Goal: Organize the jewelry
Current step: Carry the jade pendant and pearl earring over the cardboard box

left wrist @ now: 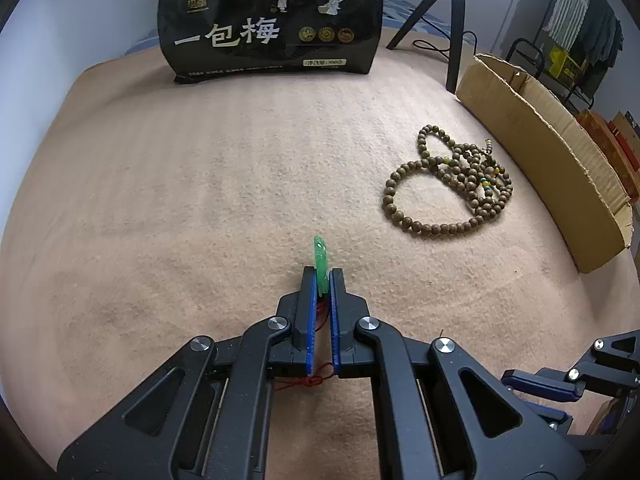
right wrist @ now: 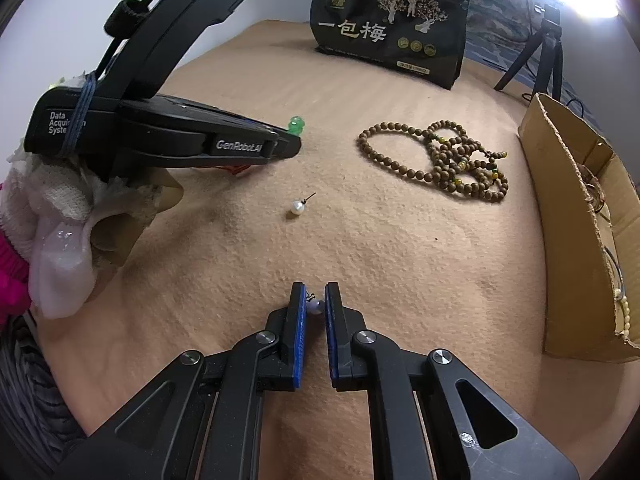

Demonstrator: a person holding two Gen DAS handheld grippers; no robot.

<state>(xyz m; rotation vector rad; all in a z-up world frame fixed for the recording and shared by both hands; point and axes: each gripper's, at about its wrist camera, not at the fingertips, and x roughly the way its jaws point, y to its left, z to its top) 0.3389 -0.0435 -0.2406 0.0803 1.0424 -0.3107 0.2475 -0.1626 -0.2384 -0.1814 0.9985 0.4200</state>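
Left tool (left wrist: 322,280) around green pendant (left wrist: 321,258) — loose pearl stud (right wrist: 297,205) right-view only

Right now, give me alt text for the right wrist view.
The right gripper pinches a pearl earring above a tan blanket. Ahead lie another pearl earring and a wooden bead necklace; the left gripper holds a green pendant.

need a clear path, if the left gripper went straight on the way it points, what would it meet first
Nothing close: the left gripper has bare blanket ahead; the black snack bag stands far off, slightly left.
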